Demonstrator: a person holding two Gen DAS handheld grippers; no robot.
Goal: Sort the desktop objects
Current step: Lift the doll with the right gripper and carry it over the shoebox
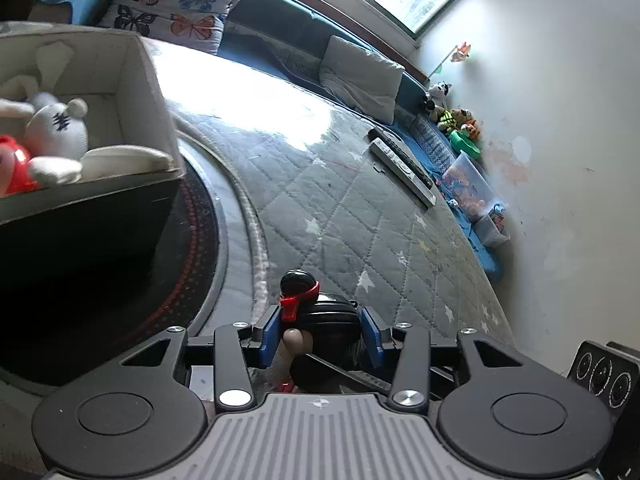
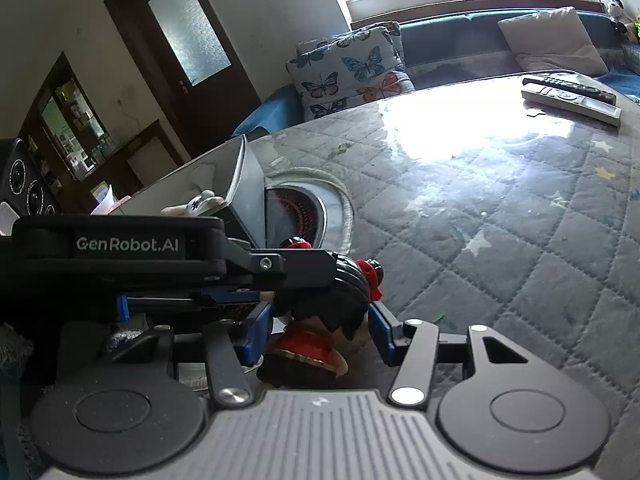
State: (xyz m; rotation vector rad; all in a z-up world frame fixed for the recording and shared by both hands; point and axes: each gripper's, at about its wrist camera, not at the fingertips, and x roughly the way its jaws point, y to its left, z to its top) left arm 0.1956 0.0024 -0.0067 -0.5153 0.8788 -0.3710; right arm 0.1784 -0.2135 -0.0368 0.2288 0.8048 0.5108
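A small doll with black hair buns and red ribbons (image 1: 316,312) sits between the blue pads of my left gripper (image 1: 320,330), which is shut on its head. In the right wrist view the same doll (image 2: 320,312) lies between my right gripper's (image 2: 316,332) blue fingers too, its red dress below. The left gripper's black body (image 2: 132,248) crosses from the left and clamps the doll from the side. I cannot tell whether the right fingers press the doll. A grey storage box (image 1: 132,92) at upper left holds a white plush toy (image 1: 56,128) and a red toy (image 1: 12,168).
A quilted grey star-pattern table cover (image 1: 360,216) spreads ahead, with two remote controls (image 1: 404,164) at the far side. A round dark hob recess (image 1: 192,248) lies beside the box. Cushions, a blue bench and toys line the wall behind.
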